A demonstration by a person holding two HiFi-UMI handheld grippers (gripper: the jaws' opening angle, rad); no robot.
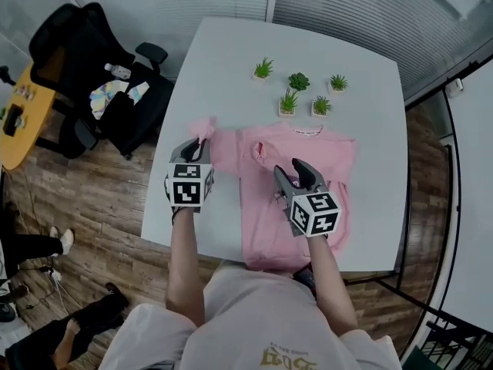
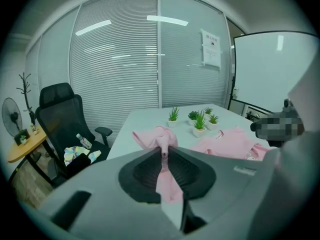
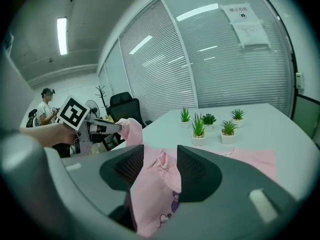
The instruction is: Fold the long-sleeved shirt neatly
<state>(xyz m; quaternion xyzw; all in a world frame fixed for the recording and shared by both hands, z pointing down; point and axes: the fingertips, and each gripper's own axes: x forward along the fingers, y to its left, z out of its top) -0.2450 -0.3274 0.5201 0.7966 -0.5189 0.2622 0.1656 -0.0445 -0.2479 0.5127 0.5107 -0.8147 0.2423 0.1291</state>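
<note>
Seen in the head view, the pink long-sleeved shirt (image 1: 323, 160) lies on the white table (image 1: 231, 60), its collar toward the potted plants (image 1: 296, 92). The left gripper (image 1: 202, 143) holds the sleeve (image 1: 219, 141) end up off the table at the shirt's left side. The right gripper (image 1: 300, 168) grips fabric over the body, a little left of its middle. To me this looks like folding the sleeve side inward. Done well, both grips would travel together, so the crease falls straight down the body.

In the left gripper view, the jaws are nearly together on a thin strip of sleeve (image 2: 164, 159), which runs between the pads and hangs below them. The hold looks sound but slim, so I'd pull gently or the cloth may slip.

In the right gripper view, the jaws stand wider, clamped on a thick bunch of the shirt (image 3: 157, 171). The left gripper (image 3: 117, 127) shows at the left with its sleeve end. That much gathered cloth will likely wrinkle, so it wants laying down flat and taut before release.
</note>
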